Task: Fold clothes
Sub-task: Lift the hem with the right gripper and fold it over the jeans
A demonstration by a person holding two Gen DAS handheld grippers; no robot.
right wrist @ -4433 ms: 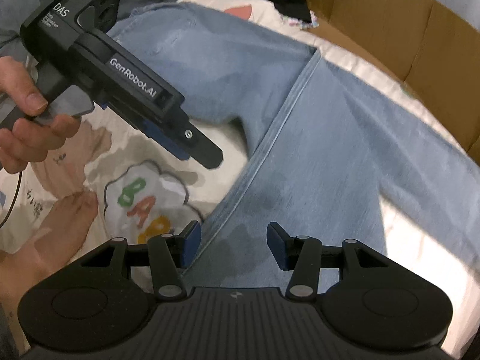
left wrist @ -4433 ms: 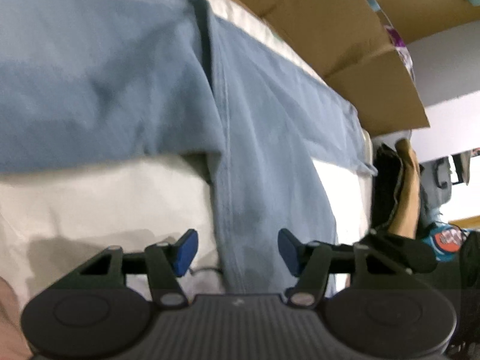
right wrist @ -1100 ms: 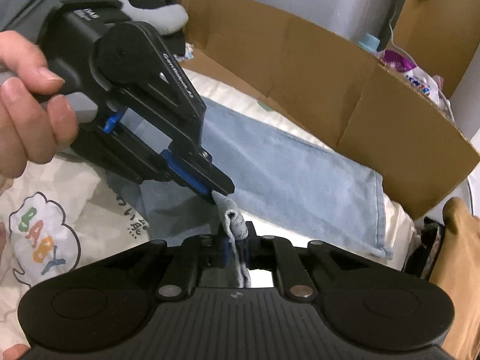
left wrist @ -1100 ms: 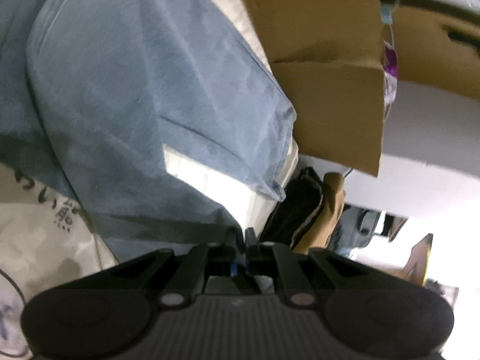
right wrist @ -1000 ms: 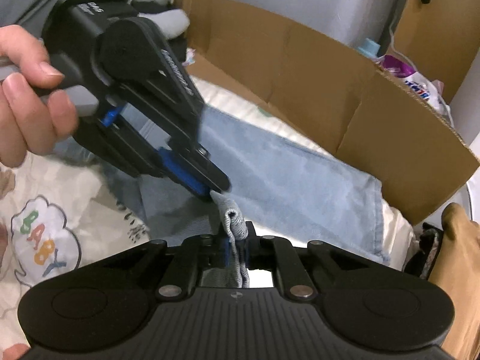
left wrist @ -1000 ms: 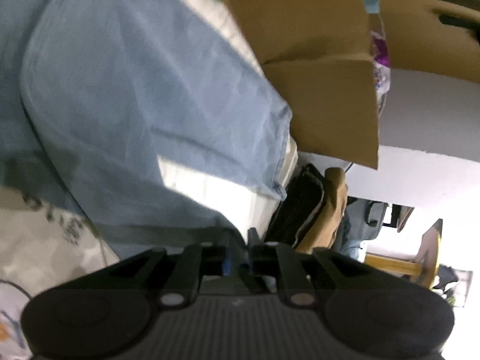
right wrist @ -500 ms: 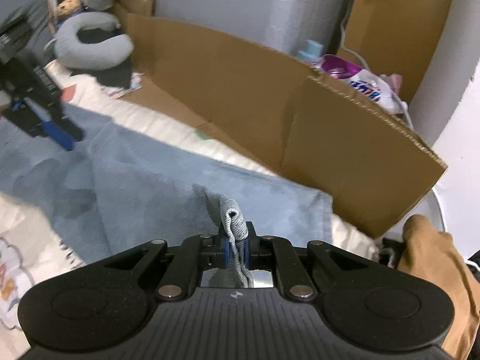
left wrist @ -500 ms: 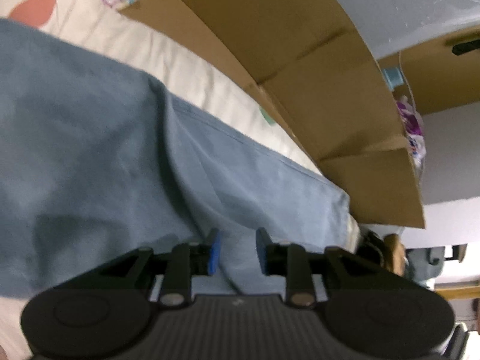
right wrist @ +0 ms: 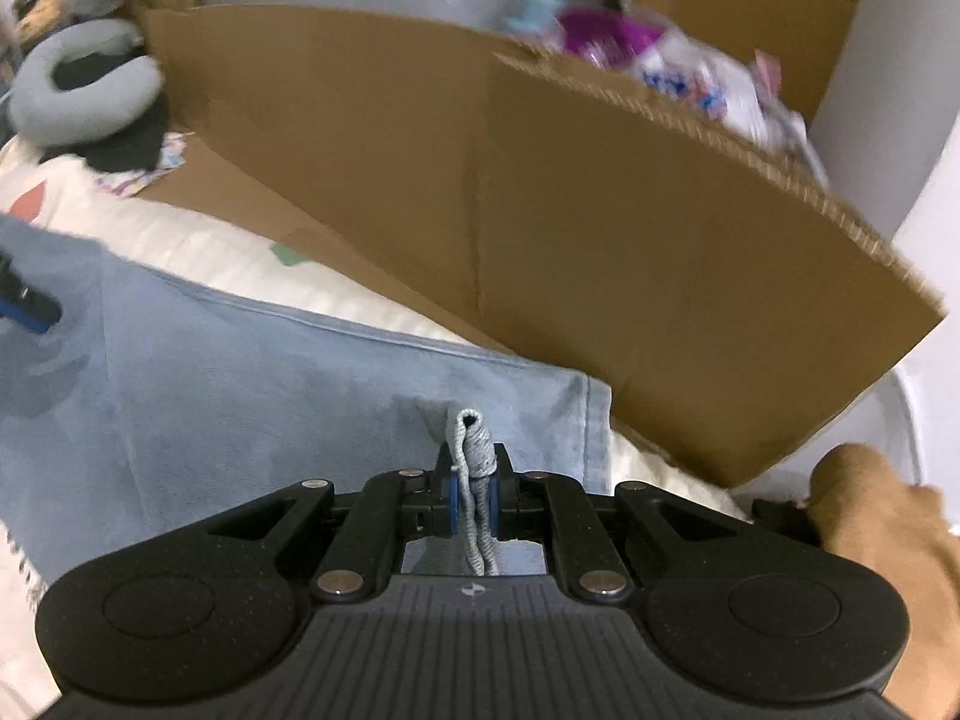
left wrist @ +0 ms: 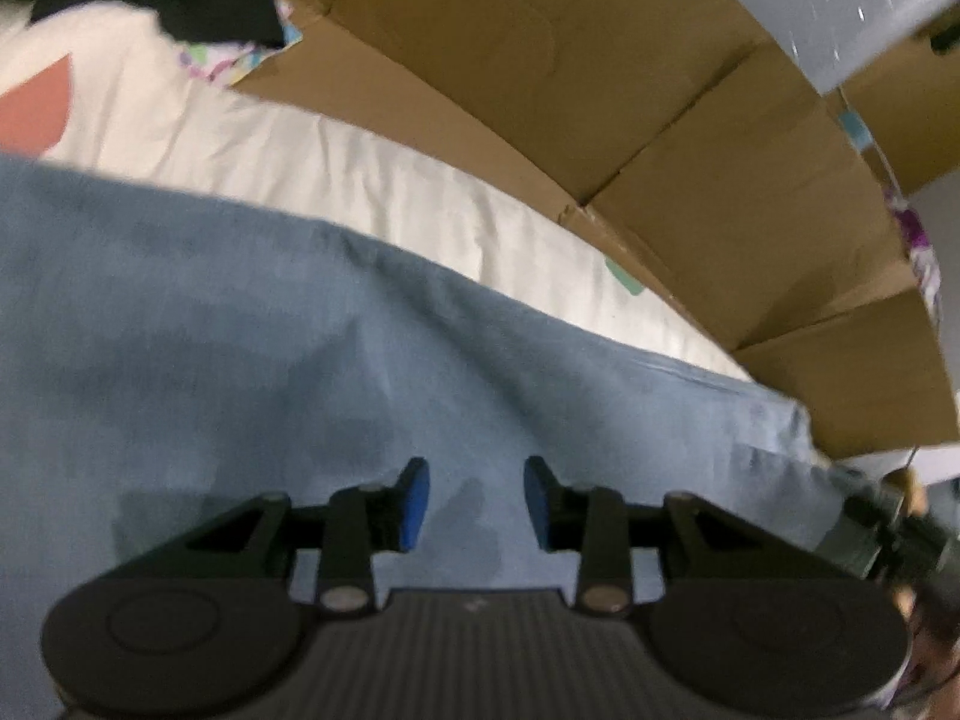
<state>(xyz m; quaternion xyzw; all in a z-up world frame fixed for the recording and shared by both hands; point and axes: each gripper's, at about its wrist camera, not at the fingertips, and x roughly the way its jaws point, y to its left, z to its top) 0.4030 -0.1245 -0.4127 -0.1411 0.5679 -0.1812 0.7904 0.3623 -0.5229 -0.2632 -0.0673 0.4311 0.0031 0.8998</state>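
The blue jeans (left wrist: 252,360) are spread on the cream bedsheet (left wrist: 372,192), beside the cardboard wall (left wrist: 600,96). One lengthwise fold seems made; shorter folds are judged to remain. A bunched hem (right wrist: 474,438) is clamped in the right gripper (right wrist: 474,501), seen only in the right view, as is the neck pillow (right wrist: 78,90). The left gripper (left wrist: 475,498) is opening, nothing pinched between its pads; this is shown clearly only by its own view.
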